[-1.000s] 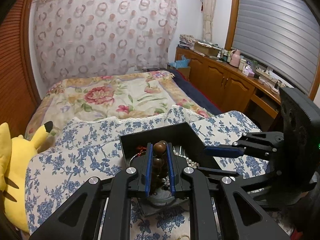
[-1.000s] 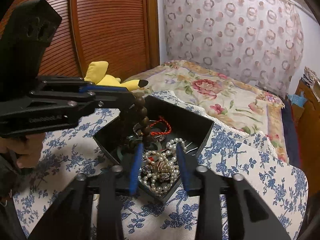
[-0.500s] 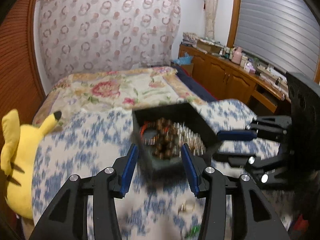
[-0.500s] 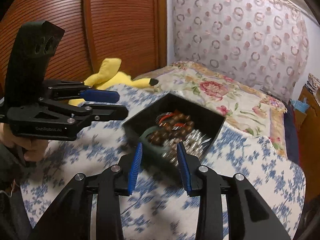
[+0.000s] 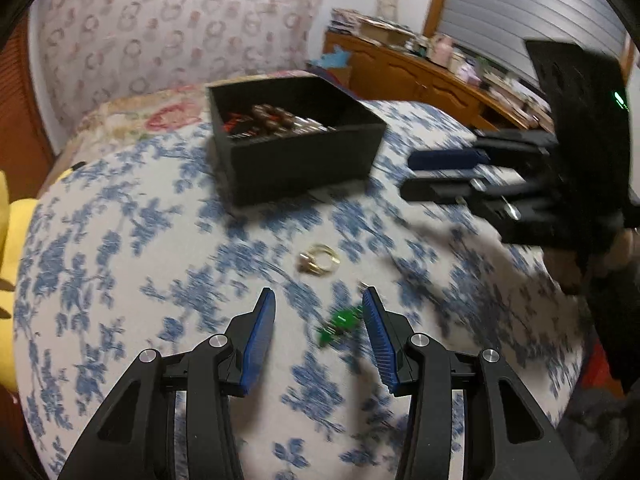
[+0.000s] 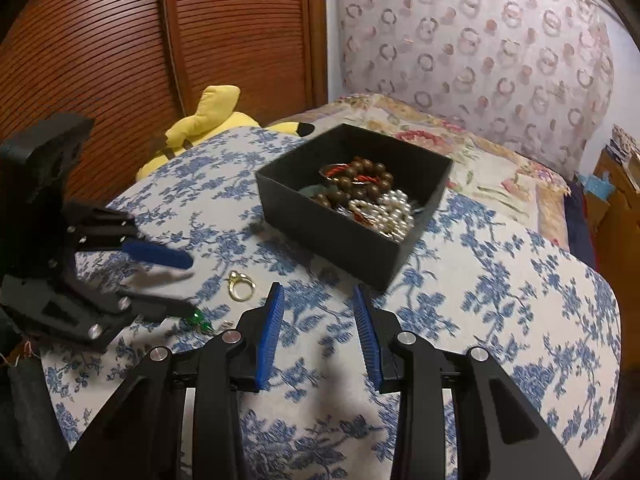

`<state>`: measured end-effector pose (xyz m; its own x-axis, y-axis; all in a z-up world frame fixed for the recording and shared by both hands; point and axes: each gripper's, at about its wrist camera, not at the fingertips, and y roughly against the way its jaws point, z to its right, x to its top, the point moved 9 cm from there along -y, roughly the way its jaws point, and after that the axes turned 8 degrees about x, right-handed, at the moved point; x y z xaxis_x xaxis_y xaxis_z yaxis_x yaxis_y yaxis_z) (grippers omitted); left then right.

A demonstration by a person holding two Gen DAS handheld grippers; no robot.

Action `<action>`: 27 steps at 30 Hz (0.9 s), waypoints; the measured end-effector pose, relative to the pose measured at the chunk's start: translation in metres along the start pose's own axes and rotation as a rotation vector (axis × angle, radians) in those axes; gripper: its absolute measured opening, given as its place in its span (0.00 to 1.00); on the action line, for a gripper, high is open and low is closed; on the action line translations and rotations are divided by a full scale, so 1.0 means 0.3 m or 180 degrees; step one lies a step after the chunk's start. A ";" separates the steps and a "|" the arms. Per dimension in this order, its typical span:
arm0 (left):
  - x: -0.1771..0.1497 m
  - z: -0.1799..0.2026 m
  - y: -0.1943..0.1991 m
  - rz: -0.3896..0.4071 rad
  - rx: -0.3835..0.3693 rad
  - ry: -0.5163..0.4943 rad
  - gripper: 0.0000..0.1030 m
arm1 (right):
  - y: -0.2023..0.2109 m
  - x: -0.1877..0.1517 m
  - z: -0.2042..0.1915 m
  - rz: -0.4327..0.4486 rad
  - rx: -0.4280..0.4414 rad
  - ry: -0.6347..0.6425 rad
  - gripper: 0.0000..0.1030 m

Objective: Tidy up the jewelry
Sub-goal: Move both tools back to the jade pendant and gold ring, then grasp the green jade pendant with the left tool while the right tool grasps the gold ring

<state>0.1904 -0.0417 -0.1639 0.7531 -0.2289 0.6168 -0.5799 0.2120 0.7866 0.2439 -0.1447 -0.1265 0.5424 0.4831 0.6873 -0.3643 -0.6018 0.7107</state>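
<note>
A black open box (image 6: 396, 236) on the blue-flowered cloth holds a brown bead bracelet (image 6: 362, 176), a pearl string (image 6: 390, 210) and red cord. The box also shows in the left wrist view (image 5: 300, 164). A gold ring (image 5: 320, 262) and a small green jewel piece (image 5: 338, 324) lie loose on the cloth; both show in the right wrist view too, the ring (image 6: 241, 287) and the green piece (image 6: 199, 317). My left gripper (image 5: 319, 306) is open and empty just above the green piece. My right gripper (image 6: 318, 294) is open and empty, near the box's front corner.
A yellow plush toy (image 6: 208, 120) lies at the cloth's far left edge. A flowered bedspread (image 6: 472, 152) stretches behind the box. A wooden sideboard (image 5: 420, 76) with clutter runs along the right wall, slatted wooden doors (image 6: 160, 40) along the left.
My left gripper opened, dropped the brown bead bracelet into the box, then pulled back and down toward the loose pieces. My right gripper drew back from the box.
</note>
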 end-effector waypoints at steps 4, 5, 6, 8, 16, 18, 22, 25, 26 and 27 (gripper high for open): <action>-0.019 0.027 -0.015 -0.0071 -0.0012 -0.0119 0.32 | 0.010 -0.009 0.015 0.0001 -0.0017 -0.0039 0.37; -0.021 0.027 -0.024 -0.0089 -0.0001 -0.0130 0.30 | 0.010 -0.011 0.013 0.0001 -0.0018 -0.0040 0.37; -0.019 0.028 -0.028 -0.0073 0.0007 -0.0133 0.29 | 0.010 -0.013 0.011 0.0001 -0.0017 -0.0041 0.37; -0.013 0.029 -0.034 -0.0052 0.0019 -0.0138 0.26 | 0.009 -0.015 0.007 -0.0004 -0.0011 -0.0042 0.37; -0.011 0.019 -0.033 -0.0012 -0.0007 -0.0113 0.10 | -0.026 -0.036 -0.010 -0.0088 0.0069 -0.0069 0.37; -0.012 -0.003 -0.023 0.0003 -0.0011 -0.0036 0.10 | -0.052 -0.036 -0.024 -0.0122 0.0108 -0.0061 0.37; -0.013 -0.053 0.016 0.0070 0.0030 0.0111 0.10 | -0.099 -0.019 -0.067 -0.0163 0.0202 -0.0011 0.37; -0.015 -0.100 0.055 0.0135 0.0087 0.0212 0.10 | -0.127 0.001 -0.112 -0.0167 0.0291 0.0037 0.32; -0.014 -0.112 0.064 0.0150 0.0103 0.0241 0.10 | -0.134 0.006 -0.127 -0.0168 0.0325 0.0052 0.28; -0.014 -0.131 0.076 0.0175 0.0127 0.0284 0.10 | -0.146 0.011 -0.146 -0.0184 0.0371 0.0073 0.26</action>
<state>0.1862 0.0016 -0.1497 0.7435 -0.1321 0.6555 -0.6316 0.1834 0.7533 0.2285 -0.0889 -0.1490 0.5421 0.5328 0.6498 -0.2418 -0.6417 0.7279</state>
